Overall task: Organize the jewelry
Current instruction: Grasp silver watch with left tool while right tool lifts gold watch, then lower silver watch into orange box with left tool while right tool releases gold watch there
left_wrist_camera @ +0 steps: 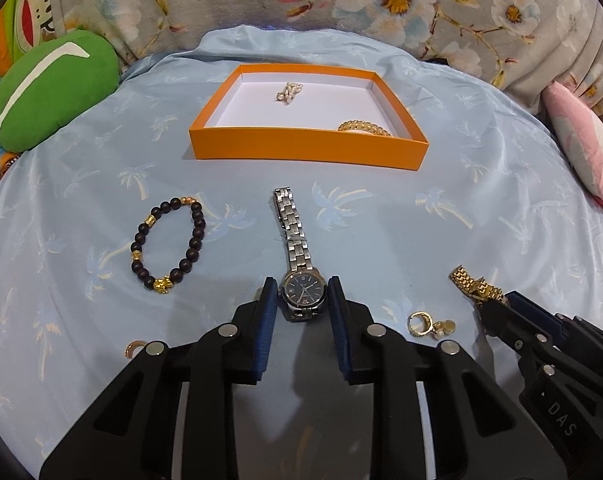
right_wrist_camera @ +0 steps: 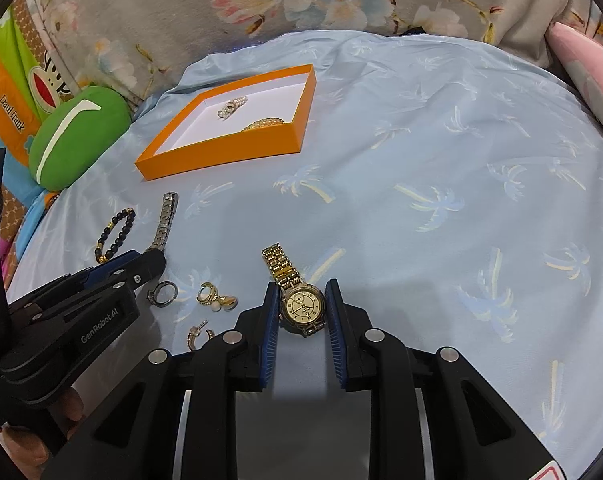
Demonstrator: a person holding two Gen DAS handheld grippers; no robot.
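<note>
Left wrist view: the left gripper (left_wrist_camera: 302, 294) straddles the silver watch (left_wrist_camera: 302, 292), pads just beside the case, apparently not yet clamped. The right gripper (right_wrist_camera: 302, 304) likewise brackets the gold watch (right_wrist_camera: 302, 306). Best to squeeze squarely on each case, lift level, and carry to the far orange box (left_wrist_camera: 309, 151), minding dangling bands.

A glossy, brushed-steel silver watch (left_wrist_camera: 299, 264) and a polished gold-toned metal watch (right_wrist_camera: 297, 294) lay on a smooth, faintly shiny blue cloth sheet (right_wrist_camera: 421, 160) printed with palms. Matt dark beads, wood-like, alternated with bright gold charms on a bracelet (left_wrist_camera: 167, 246). The orange box (left_wrist_camera: 309, 150) looked like matt cardboard with white paper lining. Both grippers showed matt black plastic, ribbed blue pads (left_wrist_camera: 266, 320) and shiny metal pins.
</note>
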